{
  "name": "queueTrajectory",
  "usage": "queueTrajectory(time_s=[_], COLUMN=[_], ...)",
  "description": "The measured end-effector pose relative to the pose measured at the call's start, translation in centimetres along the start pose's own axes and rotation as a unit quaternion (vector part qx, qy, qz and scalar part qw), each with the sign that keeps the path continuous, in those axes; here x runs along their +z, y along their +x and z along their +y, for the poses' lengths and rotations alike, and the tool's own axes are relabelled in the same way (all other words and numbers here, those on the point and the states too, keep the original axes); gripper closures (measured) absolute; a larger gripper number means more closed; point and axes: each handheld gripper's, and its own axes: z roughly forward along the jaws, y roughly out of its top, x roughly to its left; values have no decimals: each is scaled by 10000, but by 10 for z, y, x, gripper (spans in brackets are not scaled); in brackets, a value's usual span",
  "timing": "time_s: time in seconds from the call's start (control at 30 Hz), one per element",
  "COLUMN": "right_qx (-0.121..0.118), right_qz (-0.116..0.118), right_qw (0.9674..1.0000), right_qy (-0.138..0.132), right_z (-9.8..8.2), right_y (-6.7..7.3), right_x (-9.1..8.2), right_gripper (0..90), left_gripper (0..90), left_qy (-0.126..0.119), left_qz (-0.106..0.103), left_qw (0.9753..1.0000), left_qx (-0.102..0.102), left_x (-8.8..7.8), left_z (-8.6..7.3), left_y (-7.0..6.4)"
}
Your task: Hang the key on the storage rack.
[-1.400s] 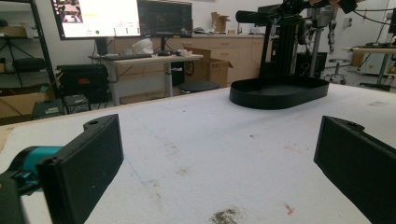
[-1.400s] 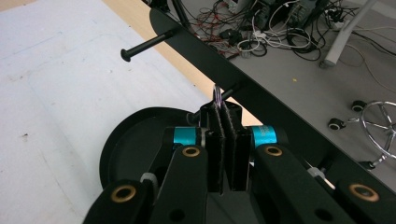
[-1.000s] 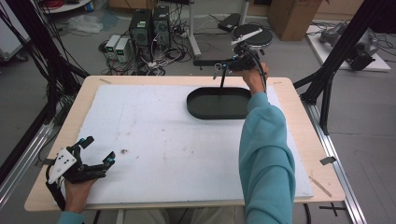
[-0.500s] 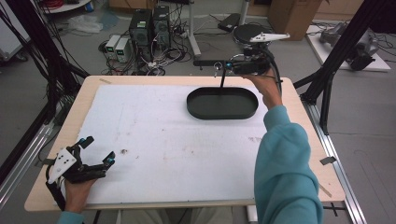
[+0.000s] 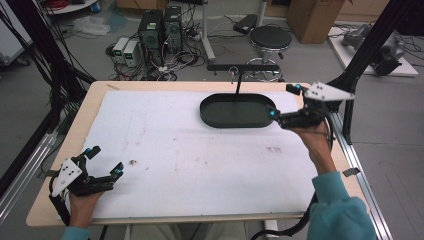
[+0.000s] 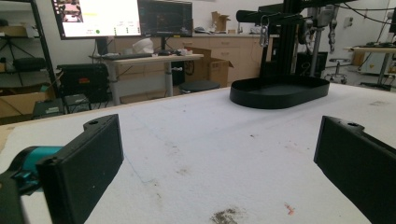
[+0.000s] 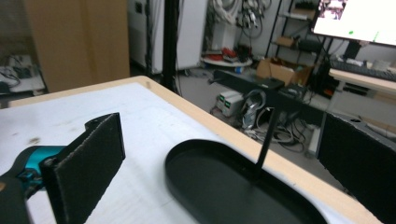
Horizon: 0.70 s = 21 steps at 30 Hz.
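A black oval tray (image 5: 235, 111) sits at the far middle of the white mat, and its rim (image 7: 187, 154) fills the lower right gripper view. A thin black post (image 5: 238, 84) rises from its far side to a horizontal bar (image 5: 243, 67), from which a small metal clip (image 5: 232, 73) hangs. My right gripper (image 5: 283, 101) hovers just off the tray's right end. Its jaws have just been opening, and now they stand open with nothing between them. My left gripper (image 5: 105, 160) rests open and empty near the front left corner, facing the tray (image 6: 280, 91).
The white mat (image 5: 190, 150) has a few dark stains, one near the left gripper. Past the table's far edge stand computers, cables and a stool (image 5: 270, 37). Black frame posts (image 5: 360, 65) rise beside the right edge.
My right hand has left the bar of the stand and swung right and toward the near side, ending beside the tray's right end with its jaws opened wide. The left hand has not moved.
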Motion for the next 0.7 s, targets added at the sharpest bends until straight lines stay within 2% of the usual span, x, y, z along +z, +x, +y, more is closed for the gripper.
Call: queueTrajectory(time_s=[0.03,0.07,0.1,0.13,0.17,0.2,0.23,0.27,0.3,0.33,0.37,0.4,0.57,0.63,0.7], right_qx=[0,-50,-50,-15,22,14,14,87,129,129,189,199,65,107,316], right_qz=[0,-3,-3,-13,-52,-111,-111,-278,-393,-393,-543,-593,-815,-838,-930], right_qw=[10000,9999,9999,9999,9996,9995,9995,9990,9985,9985,9969,9966,9943,9944,9928], right_qy=[0,-120,-120,-157,-266,-294,-294,-327,-368,-368,-528,-544,-683,-640,-682], right_z=[0,-16,-16,-25,-43,-53,-53,-74,-82,-82,-105,-114,-143,-148,-164], right_y=[0,6,6,10,14,17,17,22,24,24,29,30,36,36,37], right_x=[0,-11,-11,-17,-25,-29,-29,-35,-36,-36,-42,-44,-48,-48,-48], right_gripper=[6,6,6,6,6,6,6,6,6,6,6,6,6,6,6], left_gripper=[18,18,18,18,18,18,18,18,18,18,18,18,18,18,18], left_qy=[0,5,7,10,7,11,11,8,13,13,12,11,5,6,14], left_qz=[0,9,11,13,22,29,29,36,54,54,68,76,81,81,75], left_qw=[10000,10000,10000,10000,10000,10000,10000,10000,10000,10000,10000,10000,10000,10000,10000], left_qx=[0,8,12,12,0,4,4,6,16,16,21,25,27,27,39], left_x=[0,0,0,0,0,0,0,0,0,0,0,0,0,0,0], left_z=[0,0,0,0,0,0,0,0,0,0,0,0,0,0,0], left_y=[0,0,0,0,0,0,0,-1,-1,-1,-1,-1,-1,-1,-1])
